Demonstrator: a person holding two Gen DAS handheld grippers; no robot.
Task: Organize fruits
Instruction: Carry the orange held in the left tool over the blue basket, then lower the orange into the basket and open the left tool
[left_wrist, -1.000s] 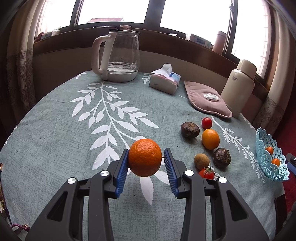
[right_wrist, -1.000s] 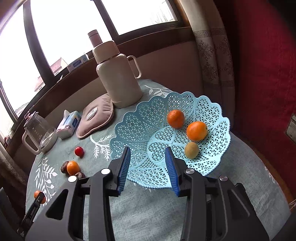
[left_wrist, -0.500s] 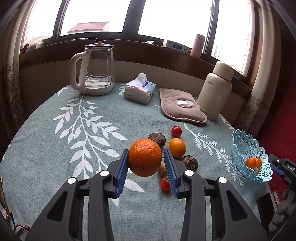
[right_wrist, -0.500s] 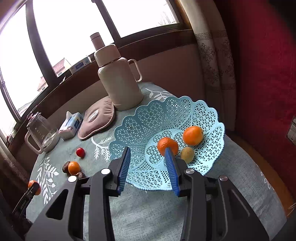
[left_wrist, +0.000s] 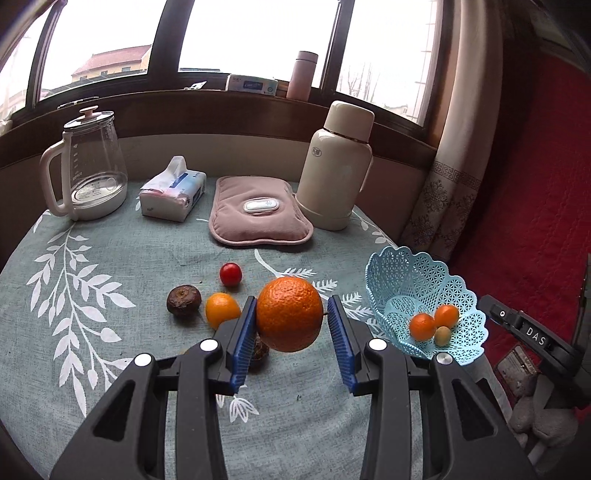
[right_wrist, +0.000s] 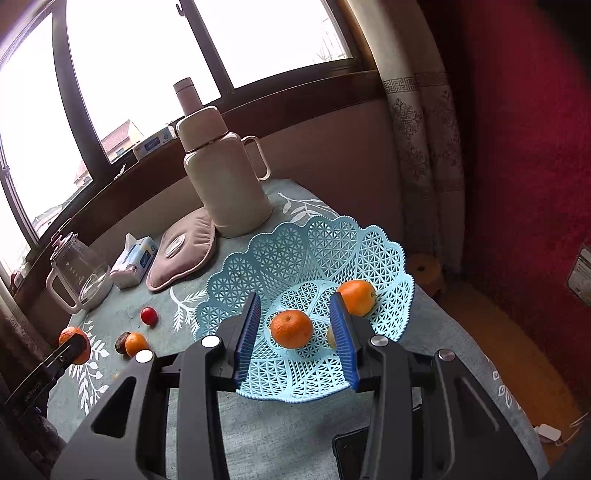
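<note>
My left gripper is shut on a large orange and holds it above the table, left of the blue lattice basket. The basket holds two small oranges and a small green-yellow fruit. On the cloth lie a small orange, a red tomato and two dark brown fruits. My right gripper is open and empty over the near side of the basket, with an orange seen between its fingers. The left gripper's orange shows at far left.
A glass kettle, tissue pack, pink heating pad and cream thermos stand along the back of the round table. The table edge and a red wall lie right of the basket.
My left gripper has carried the large orange to the right, toward the basket. My right gripper has come closer over the basket, still open.
</note>
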